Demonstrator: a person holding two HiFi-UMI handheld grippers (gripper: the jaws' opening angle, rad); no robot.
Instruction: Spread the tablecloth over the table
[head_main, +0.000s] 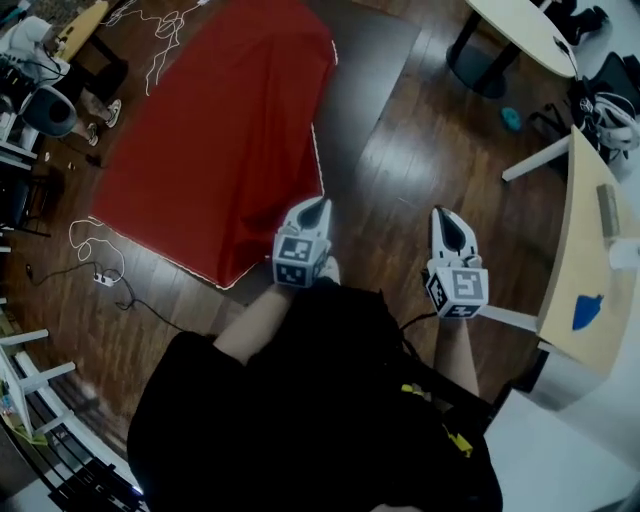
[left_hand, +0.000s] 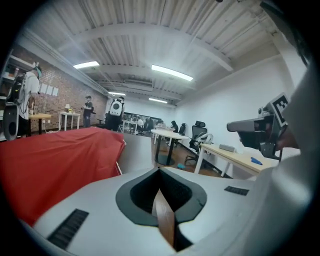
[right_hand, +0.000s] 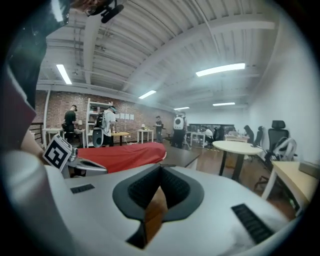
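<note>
- Head view: cloth first. The red tablecloth (head_main: 215, 130) lies over the left part of the dark bench (head_main: 372, 85). Its white-trimmed edge runs down the middle, and a corner hangs low on the near side. The right part of the bench top is bare, so I judge the spreading only part done.
- The left gripper (head_main: 313, 210) hangs just off that near hem. The right gripper (head_main: 447, 222) is out over the wooden floor (head_main: 400, 200), well apart from the cloth. Neither touches it.
- A white cable (head_main: 95, 255) trails on the floor by the hanging corner.
- Left gripper view: the fingers are pressed together with nothing between them, only floor showing past them. The cloth fills the left and the bare bench top sits just beyond its edge. The right gripper juts in at the far right, level with this one.
- Right gripper view: these fingers are likewise closed and empty. The cloth lies ahead and to the left, past the left gripper. A round white table (right_hand: 237, 146) stands off to the right.
- The step in hand looks like the approach for a fresh grip on the trimmed edge.
- To do it well, I would part both pairs of fingers before they reach the hem. Each should bite the trim itself, at two spots set well apart.
- Then lift only enough to free the fabric and draw both hands evenly toward the bare side, so the cloth slides flat and does not bunch.
- Pulling with one hand ahead would likely skew it, and the hanging corner could catch on the cable.
</note>
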